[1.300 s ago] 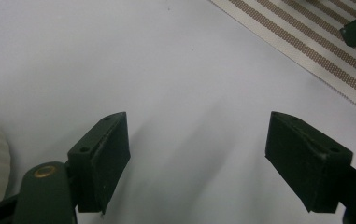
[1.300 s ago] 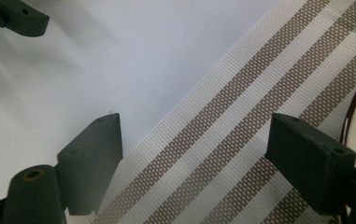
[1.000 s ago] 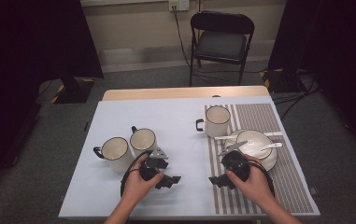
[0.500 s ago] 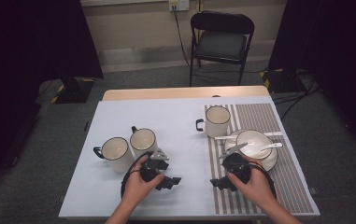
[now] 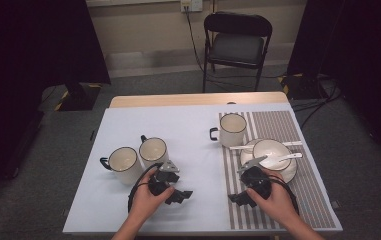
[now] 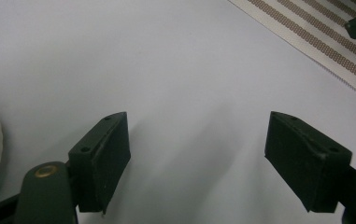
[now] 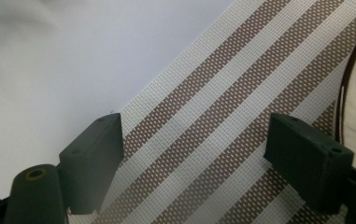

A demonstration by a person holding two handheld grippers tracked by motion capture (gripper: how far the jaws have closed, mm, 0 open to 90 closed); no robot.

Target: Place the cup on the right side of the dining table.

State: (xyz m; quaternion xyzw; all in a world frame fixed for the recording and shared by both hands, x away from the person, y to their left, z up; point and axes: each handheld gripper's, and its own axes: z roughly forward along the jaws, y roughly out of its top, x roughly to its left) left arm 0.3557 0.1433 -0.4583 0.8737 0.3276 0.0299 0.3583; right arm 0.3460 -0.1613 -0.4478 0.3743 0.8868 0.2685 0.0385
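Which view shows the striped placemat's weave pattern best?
The right gripper view: the striped placemat lies close under the open right gripper, its dotted weave sharp. The high view shows its whole outline but no weave; the left gripper view catches a corner.

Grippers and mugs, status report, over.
Left gripper open, empty, low over the white cloth. Right gripper open, empty, over the striped mat. Two mugs beside left hand, untouched. Nothing between.

Matt woven striped placemat (image 7: pixel 222 121), smooth matt tablecloth (image 6: pixel 166 70), glossy ceramic mugs (image 5: pixel 123 162).
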